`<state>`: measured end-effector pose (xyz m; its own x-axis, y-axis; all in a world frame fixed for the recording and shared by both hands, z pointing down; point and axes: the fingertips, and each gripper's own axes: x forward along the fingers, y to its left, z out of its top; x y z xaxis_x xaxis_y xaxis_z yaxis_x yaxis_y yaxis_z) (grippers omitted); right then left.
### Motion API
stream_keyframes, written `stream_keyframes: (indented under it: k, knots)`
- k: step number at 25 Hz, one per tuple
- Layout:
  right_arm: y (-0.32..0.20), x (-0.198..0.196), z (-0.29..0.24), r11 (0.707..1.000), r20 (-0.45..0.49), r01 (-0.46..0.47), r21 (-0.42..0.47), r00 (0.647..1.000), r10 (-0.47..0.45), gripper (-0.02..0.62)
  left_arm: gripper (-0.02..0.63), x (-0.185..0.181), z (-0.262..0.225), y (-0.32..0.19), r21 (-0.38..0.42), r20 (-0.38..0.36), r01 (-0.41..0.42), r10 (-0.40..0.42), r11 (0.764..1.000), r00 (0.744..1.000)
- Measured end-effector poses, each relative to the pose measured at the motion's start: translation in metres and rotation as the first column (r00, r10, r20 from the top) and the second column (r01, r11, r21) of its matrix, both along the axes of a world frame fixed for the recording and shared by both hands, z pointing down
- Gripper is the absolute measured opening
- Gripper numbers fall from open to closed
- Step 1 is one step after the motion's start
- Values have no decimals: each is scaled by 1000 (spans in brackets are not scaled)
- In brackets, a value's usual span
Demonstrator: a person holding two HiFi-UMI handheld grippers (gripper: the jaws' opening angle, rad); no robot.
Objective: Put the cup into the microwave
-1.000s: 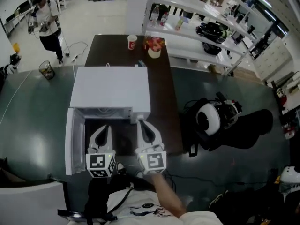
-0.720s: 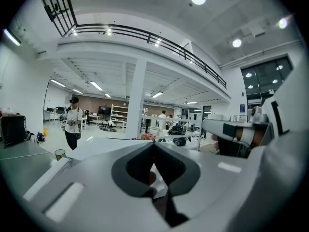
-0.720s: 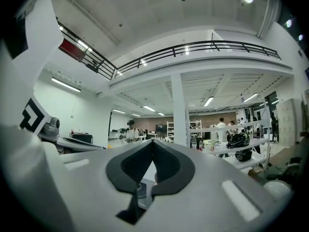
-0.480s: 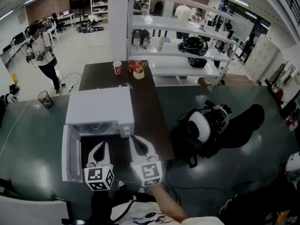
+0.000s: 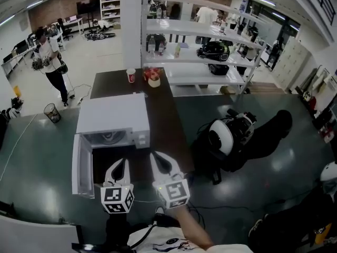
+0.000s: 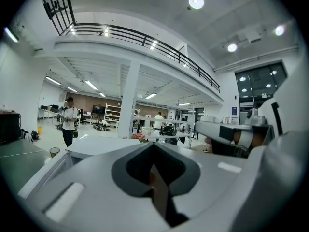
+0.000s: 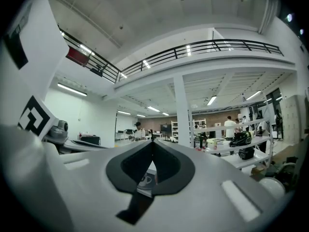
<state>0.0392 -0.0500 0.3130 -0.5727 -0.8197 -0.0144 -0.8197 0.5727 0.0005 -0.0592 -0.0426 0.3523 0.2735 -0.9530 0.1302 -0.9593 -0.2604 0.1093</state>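
Note:
A white microwave (image 5: 111,114) stands on a dark table (image 5: 164,121), its door (image 5: 82,165) swung open to the left. Something pale and round shows in its cavity (image 5: 108,137); I cannot tell what it is. A red-and-white cup (image 5: 131,76) stands at the table's far end. My left gripper (image 5: 122,162) and right gripper (image 5: 154,155) hover side by side just in front of the open cavity, apart from it. Both are shut with nothing in them, as the left gripper (image 6: 153,145) and the right gripper (image 7: 153,142) show in their own views.
A small bowl with red contents (image 5: 153,79) sits beside the cup. White shelving (image 5: 200,41) runs along the table's right. A helmet and dark bags (image 5: 224,136) lie on the floor to the right. A person (image 5: 50,57) and a waste bin (image 5: 52,112) are far left.
Both grippers have drawn back together from the microwave's opening towards me and risen a little, staying shut. The head view has tilted up to show more of the room.

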Motion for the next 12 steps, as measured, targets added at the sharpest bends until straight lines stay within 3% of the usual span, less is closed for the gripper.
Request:
stream_keyframes:
  k: [4, 9, 12]
  knots:
    - [28, -11, 2, 1000, 3, -6, 9, 1000, 6, 2, -2, -8, 5, 27, -2, 3, -22, 22, 1000, 1000]
    - [71, -19, 21, 998, -4, -46, -33, 999, 46, 2, -1, -21, 29, 77, -52, -10, -41, 40, 998, 999]
    - [102, -31, 30, 998, -10, -26, -50, 1000, 25, 2, 0, -31, 44, 107, -90, -25, -29, 27, 996, 999]
